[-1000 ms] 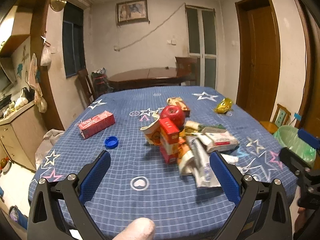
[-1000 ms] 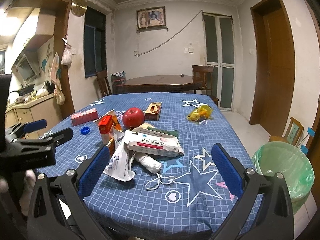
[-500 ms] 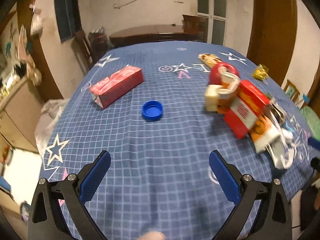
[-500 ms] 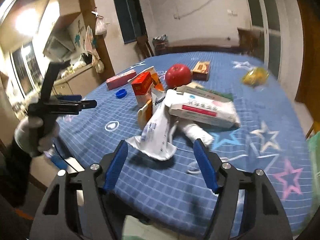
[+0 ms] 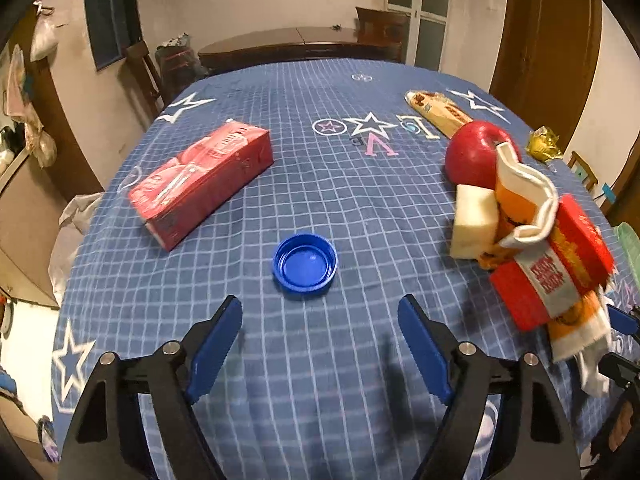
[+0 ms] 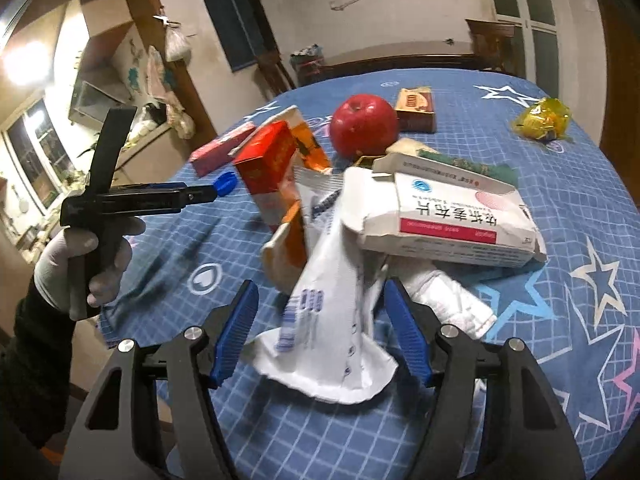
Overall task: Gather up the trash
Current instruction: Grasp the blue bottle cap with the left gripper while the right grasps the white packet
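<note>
A blue bottle cap (image 5: 305,262) lies open side up on the blue tablecloth (image 5: 344,400), just ahead of my open left gripper (image 5: 320,320). A red carton (image 5: 200,186) lies to its left. My right gripper (image 6: 320,308) is open, its fingers on either side of a white crumpled wrapper (image 6: 328,320) at the near edge of a trash pile. The pile holds a white medicine box (image 6: 448,220), a red and orange carton (image 6: 272,168) and torn paper. The left gripper also shows in the right wrist view (image 6: 208,196).
A red apple (image 6: 364,124) stands behind the pile, with a brown box (image 6: 414,106) and a yellow wrapper (image 6: 542,118) farther back. A green-lined bin (image 5: 630,244) shows at the table's right edge. Chairs and a wooden table stand beyond.
My left gripper has swung left and down toward the blue cap. My right gripper has dropped and moved in around the white wrapper, its fingers narrower than before.
</note>
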